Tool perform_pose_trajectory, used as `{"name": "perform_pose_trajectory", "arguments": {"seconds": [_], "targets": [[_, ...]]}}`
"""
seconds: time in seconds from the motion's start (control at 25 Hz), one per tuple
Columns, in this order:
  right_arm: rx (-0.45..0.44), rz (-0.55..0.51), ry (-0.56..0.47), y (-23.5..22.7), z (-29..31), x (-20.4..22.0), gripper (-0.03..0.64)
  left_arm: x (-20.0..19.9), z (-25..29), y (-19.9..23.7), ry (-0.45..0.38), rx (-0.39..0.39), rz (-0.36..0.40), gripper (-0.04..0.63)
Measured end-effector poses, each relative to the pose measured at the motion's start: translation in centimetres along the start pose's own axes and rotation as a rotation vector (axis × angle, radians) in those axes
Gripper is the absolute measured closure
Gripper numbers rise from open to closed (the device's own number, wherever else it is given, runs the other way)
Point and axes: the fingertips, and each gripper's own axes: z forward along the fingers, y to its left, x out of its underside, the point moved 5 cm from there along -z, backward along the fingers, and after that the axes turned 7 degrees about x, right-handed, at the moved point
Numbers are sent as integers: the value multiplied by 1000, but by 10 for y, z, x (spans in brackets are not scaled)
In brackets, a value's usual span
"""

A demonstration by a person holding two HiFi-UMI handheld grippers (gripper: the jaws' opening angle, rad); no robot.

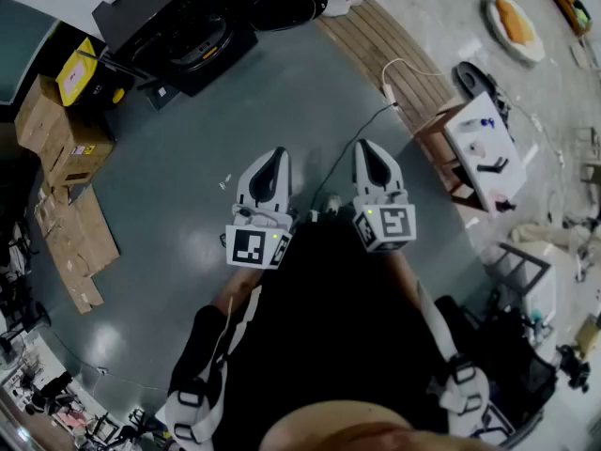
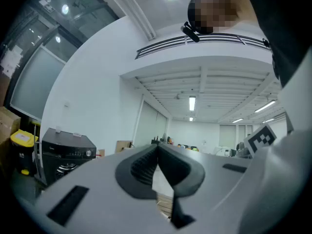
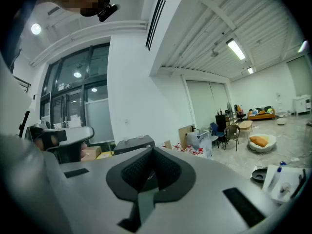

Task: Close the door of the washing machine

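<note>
Up at the far left of the head view: washing machine [image 1: 178,26], black, w/ its round door [image 1: 282,3] swung open to the machine's right. Left claw [image 1: 275,163] and right claw [image 1: 371,158] are held side by side over the grey floor [image 1: 282,101], well apart from the machine. My read: approach step, door not yet touched. Next move calls for walking up, getting one claw onto the door's outer face and pushing it round onto the drum opening till it latches. No grasp needed, so closed pads should do.

Count, head view: 1 machine, 1 door, 2 claws, 1 white bench [image 1: 502,144] off to the right, 1 yellow bin [image 1: 80,73]. Cardboard boxes [image 1: 56,125] look like 3, but the stack is too cluttered to be sure.

Left gripper view: left claw [image 2: 157,146] has its pads pressed together at the tips, nothing between them. Machine [image 2: 66,152] sits far off at left, yellow bin [image 2: 22,141] beside it. Door not in this view.

Right gripper view: right claw [image 3: 151,150] is fully closed and empty too. Machine's dark top [image 3: 134,144] shows just over the claw, at a distance.
</note>
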Motion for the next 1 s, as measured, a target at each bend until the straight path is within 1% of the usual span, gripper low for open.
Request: {"name": "perform_pose_trajectory", "arguments": {"seconds": [0.2, 0.36, 0.44, 0.6, 0.76, 0.8, 0.88, 1.0], "targets": [[-5, -3, 0, 4, 0, 1, 611, 0, -1, 1, -2, 11, 9, 589], [-1, -6, -2, 7, 1, 0, 611, -2, 0, 4, -13, 10, -10, 589], [1, -9, -3, 10, 1, 0, 612, -2, -3, 8, -7, 16, -5, 589], [-19, 35, 9, 17, 8, 2, 611, -4, -4, 16, -17, 30, -4, 589], [6, 37, 6, 31, 15, 5, 606, -4, -9, 31, -11, 45, -9, 589], [14, 36, 6, 36, 18, 6, 589, -5, -11, 36, -13, 45, -15, 589], [23, 32, 13, 45, 24, 7, 508, -5, -16, 48, -12, 50, -13, 589], [31, 25, 21, 62, 33, 10, 505, -5, -25, 67, -12, 54, -7, 589]]}}
